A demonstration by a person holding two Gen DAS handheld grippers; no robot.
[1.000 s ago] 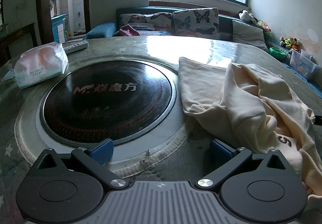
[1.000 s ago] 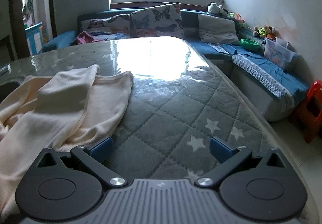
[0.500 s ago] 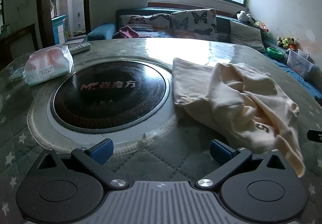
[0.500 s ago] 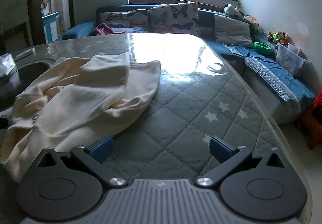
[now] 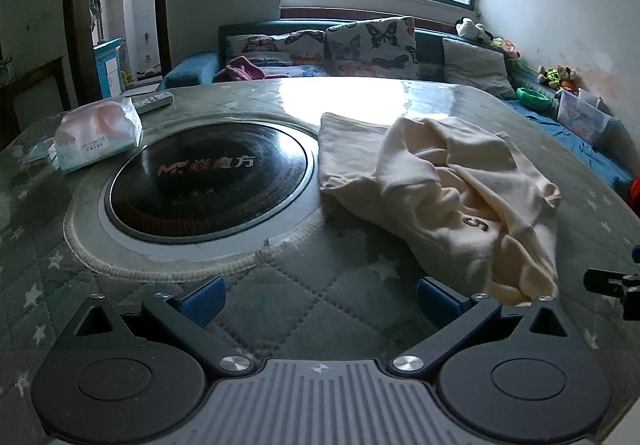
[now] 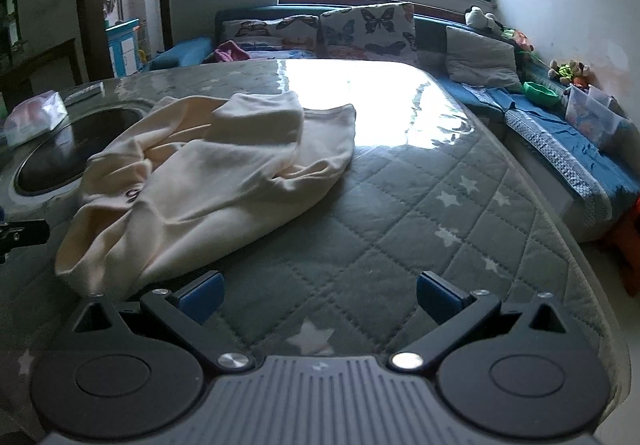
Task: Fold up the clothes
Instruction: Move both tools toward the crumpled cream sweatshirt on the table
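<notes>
A cream garment (image 5: 448, 189) lies crumpled on the desk (image 5: 352, 293), which has a grey quilted cover with white stars under a clear glossy sheet. The garment rests just to the right of a round black cooktop (image 5: 208, 181) set into the desk, and one edge of it reaches the cooktop's pale rim. A small dark print shows on the cloth. The left gripper (image 5: 320, 295) hovers low over the quilted cover with its jaws wide apart and nothing between them; the garment's near end lies just beside its right finger. The right gripper (image 6: 318, 289) also has its jaws wide apart and empty, and the garment (image 6: 208, 181) lies ahead on its left side. A tissue pack (image 5: 98, 135) and a remote control (image 5: 154, 100) sit beyond the cooktop.
</notes>
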